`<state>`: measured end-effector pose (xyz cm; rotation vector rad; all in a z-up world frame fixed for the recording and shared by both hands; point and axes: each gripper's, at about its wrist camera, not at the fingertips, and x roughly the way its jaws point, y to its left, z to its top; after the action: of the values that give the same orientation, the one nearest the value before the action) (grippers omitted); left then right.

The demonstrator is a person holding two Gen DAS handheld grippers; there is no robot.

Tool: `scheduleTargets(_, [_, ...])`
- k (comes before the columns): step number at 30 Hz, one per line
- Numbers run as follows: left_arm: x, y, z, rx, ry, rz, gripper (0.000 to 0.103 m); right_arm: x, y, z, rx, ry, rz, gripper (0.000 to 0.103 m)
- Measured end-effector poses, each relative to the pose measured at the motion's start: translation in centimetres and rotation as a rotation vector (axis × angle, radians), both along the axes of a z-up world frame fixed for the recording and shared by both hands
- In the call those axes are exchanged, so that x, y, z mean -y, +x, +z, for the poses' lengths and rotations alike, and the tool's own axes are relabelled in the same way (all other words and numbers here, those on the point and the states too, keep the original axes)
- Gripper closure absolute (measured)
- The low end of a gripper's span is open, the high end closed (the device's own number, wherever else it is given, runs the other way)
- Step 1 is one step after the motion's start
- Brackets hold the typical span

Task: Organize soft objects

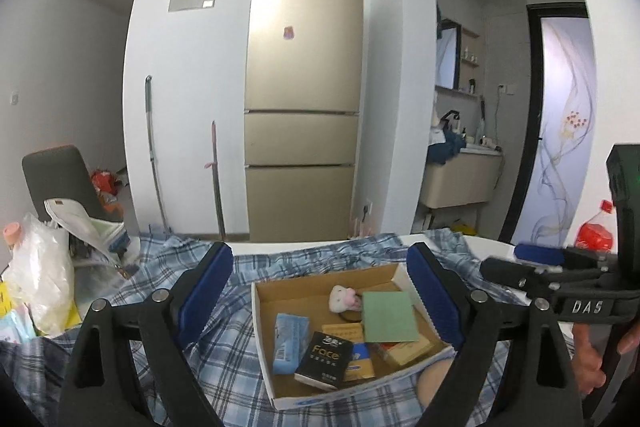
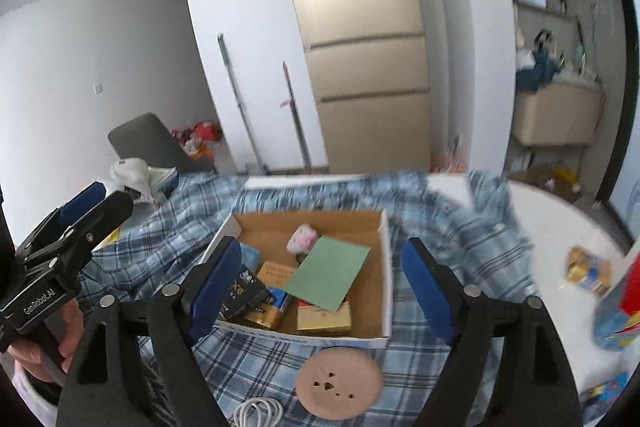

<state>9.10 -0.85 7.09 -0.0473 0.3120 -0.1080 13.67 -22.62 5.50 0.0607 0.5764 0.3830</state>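
Hovering over an open cardboard box [image 1: 304, 293] on a blue plaid cloth [image 1: 224, 379], both grippers hold nothing.

The left gripper [image 1: 320, 291] and right gripper [image 2: 320, 291] have their tongs apart. Inside the box, a pink-white plush toy [image 2: 303, 238] lies near the far wall, touching a green card [image 2: 328, 274].

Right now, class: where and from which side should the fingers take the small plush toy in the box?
Grip the plush toy across its rounded body, coming from above. It lies loose at the far end of the open-topped box, whose walls block a side approach; the green card borders its near side.
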Motion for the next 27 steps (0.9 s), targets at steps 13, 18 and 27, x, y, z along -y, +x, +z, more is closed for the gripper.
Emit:
scheduleTargets(13, [2.3, -6.7, 0.6, -0.066, 0.017, -0.029, 0.0, 2.7, -6.9, 3.0, 0.179, -0.022, -0.103, 0.0])
scheduleTargets(18, [3.6, -6.4, -2.9, -0.27, -0.001, -0.064, 0.008, 3.2, -7.8, 1.4, 0.123, -0.075, -0.112, 0.0])
scheduleTargets(27, [5.6, -4.1, -10.0, -0.611, -0.16, -0.168, 0.027, 4.3, -8.0, -2.8, 0.02, -0.094, -0.167, 0.0])
